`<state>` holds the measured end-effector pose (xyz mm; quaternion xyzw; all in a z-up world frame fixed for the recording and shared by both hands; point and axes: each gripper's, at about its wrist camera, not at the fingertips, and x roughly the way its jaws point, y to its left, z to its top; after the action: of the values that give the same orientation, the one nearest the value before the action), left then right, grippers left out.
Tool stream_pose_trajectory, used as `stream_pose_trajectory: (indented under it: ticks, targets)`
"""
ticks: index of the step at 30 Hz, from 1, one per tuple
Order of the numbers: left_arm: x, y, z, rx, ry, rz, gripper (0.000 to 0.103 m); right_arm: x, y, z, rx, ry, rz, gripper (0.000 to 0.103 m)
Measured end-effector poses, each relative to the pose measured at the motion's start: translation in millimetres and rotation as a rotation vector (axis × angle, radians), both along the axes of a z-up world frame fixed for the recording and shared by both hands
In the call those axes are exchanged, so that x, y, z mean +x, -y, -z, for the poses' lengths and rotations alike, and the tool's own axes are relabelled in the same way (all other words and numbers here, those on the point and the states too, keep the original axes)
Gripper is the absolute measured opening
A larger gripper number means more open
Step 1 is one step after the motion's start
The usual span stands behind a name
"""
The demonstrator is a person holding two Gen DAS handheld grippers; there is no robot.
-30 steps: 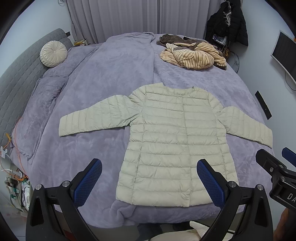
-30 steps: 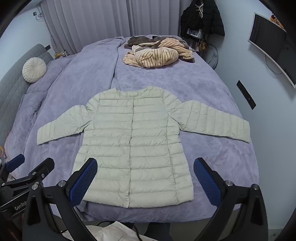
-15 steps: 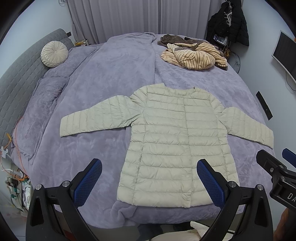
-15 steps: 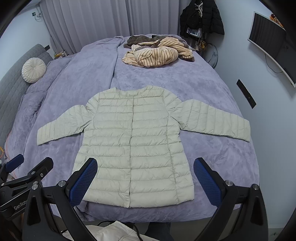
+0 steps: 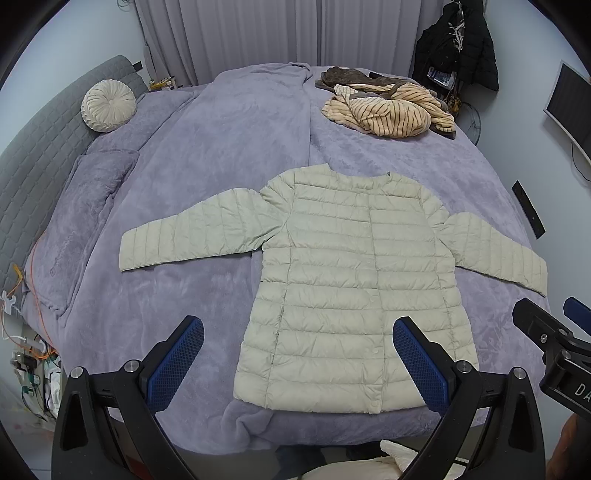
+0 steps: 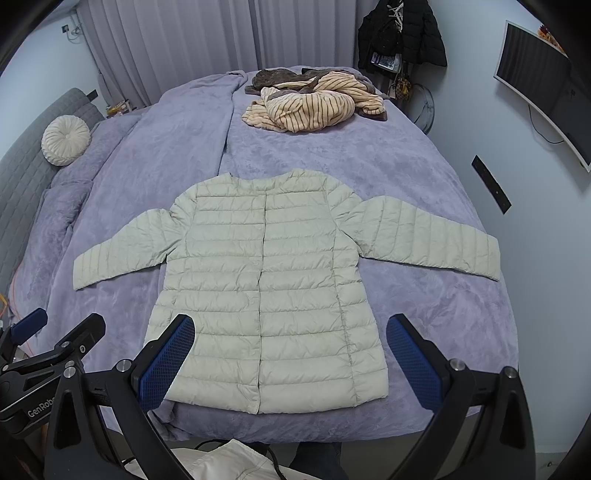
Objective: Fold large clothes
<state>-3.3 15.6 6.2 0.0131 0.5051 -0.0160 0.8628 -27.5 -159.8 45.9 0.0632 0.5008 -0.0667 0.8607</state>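
Biggest thing here is the bed (image 5: pixel 229 155), covered in a fuzzy lavender blanket, filling everything ahead of both tongs. It's basically the only "container" around, and what's on it is easy to list.

Spread flat on it, front side up, is the pale quilted puffer jacket (image 5: pixel 351 288), snapped shut down the middle with both sleeves stretched out to the sides. Its hem lies nearest the tongs, close to the bed's near edge, and the collar points away. In the left wrist view the hem sits between the two blue pads and slightly beyond them; in the right wrist view the jacket (image 6: pixel 266 288) is just as centred.

Well past the collar, at the far end of the bed, there's a rumpled striped tan blanket (image 5: pixel 391 110) heaped with something brown (can't tell what that piece is). Off to the far left, a round cream cushion (image 5: pixel 108 110) leans on the grey padded headboard (image 5: pixel 40 147).

The left gripper (image 5: pixel 295 362) hangs above the hem with its jaws spread wide and nothing between them. The right gripper (image 6: pixel 290 358) is the same: wide apart, gripping nothing, not touching the jacket. Each one shows at the edge of the other's view, side by side.

Smallest bits: a monitor (image 6: pixel 535 85) on the right wall and dark coats (image 6: pixel 400 33) hanging in the far corner.
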Motion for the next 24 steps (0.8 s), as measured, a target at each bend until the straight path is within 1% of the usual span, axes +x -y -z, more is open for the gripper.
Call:
stream_pose_trajectory:
  ticks: [24]
  targets:
    - [1.0,-0.3,0.0,0.002,-0.002,0.002,0.103,-1.1,-0.4,2.3,0.002,-0.004,0.001,0.103]
